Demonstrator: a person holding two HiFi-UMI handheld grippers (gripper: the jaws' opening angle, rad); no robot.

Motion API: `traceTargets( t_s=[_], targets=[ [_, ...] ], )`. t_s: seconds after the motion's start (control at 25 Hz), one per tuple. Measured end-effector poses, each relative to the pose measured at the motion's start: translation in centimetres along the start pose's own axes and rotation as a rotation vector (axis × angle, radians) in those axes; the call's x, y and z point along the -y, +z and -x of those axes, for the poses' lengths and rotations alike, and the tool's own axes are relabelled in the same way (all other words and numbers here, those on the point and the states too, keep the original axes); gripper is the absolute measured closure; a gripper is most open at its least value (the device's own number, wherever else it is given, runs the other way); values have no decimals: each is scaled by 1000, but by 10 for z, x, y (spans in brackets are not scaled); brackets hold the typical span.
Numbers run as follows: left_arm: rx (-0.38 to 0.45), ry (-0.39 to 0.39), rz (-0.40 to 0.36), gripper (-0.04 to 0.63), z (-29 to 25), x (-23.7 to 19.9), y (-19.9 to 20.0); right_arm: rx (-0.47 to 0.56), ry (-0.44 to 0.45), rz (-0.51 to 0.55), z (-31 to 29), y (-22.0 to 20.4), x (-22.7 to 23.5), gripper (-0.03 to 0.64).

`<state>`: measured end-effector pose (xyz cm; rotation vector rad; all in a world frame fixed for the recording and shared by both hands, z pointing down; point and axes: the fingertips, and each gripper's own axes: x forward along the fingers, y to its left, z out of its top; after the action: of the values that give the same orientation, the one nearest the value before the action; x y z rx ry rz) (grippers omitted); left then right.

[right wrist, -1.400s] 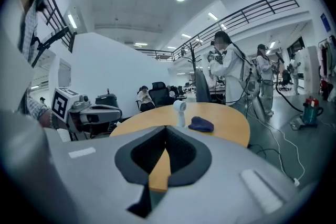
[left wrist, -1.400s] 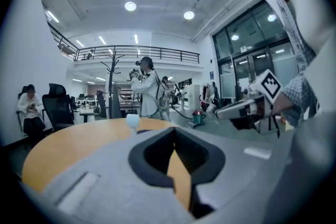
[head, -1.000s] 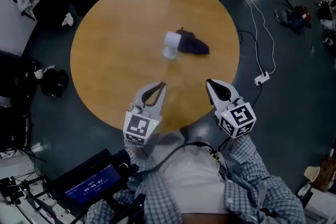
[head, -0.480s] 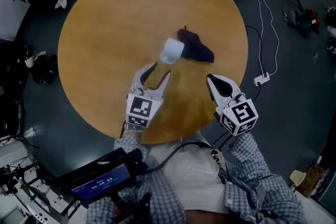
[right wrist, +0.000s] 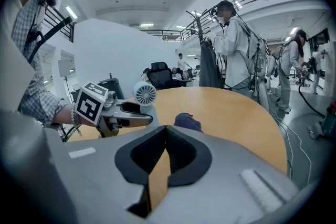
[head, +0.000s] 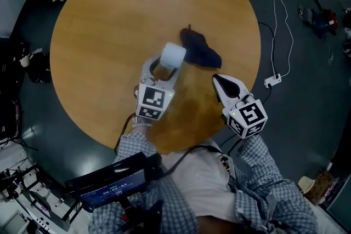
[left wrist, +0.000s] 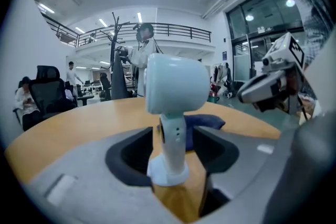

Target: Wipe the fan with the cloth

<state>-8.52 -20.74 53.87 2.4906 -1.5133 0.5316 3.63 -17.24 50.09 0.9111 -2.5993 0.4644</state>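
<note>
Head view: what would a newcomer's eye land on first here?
The small white fan stands near the middle of the round wooden table. Its stem is between the jaws of the left gripper, which have just been opening and do not press on it. Just beyond the fan lies the dark blue cloth, and the right gripper, shut and empty, hangs over the table's near edge.

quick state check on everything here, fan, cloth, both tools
fan: upright on the table, stem between the left tool's jaws, not gripped
cloth: crumpled on the table beside the fan, nothing holding it
left tool: open, jaws have just been opening, pads clear of the fan's stem
right tool: shut, empty, short of the cloth
</note>
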Motion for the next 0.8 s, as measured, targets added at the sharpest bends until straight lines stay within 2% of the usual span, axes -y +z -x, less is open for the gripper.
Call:
traceTargets(
  t_s=[0.16, 0.28, 0.48, 0.64, 0.8],
  targets=[
    [25, -3, -18, 382, -13, 2, 9, 3, -7, 10, -6, 0, 9, 614],
    [51, 5, -2, 440, -12, -1, 11, -6, -19, 66, -20, 5, 18, 617],
    [69, 10, 15, 448, -14, 0, 14, -87, -29, 229, -61, 9, 40, 515],
    [76, 20, 29, 446, -15, 0, 16, -187, -17, 317, -102, 1, 50, 432],
    [77, 26, 30, 446, -14, -1, 16, -271, -2, 333, -128, -25, 50, 418]
  ],
)
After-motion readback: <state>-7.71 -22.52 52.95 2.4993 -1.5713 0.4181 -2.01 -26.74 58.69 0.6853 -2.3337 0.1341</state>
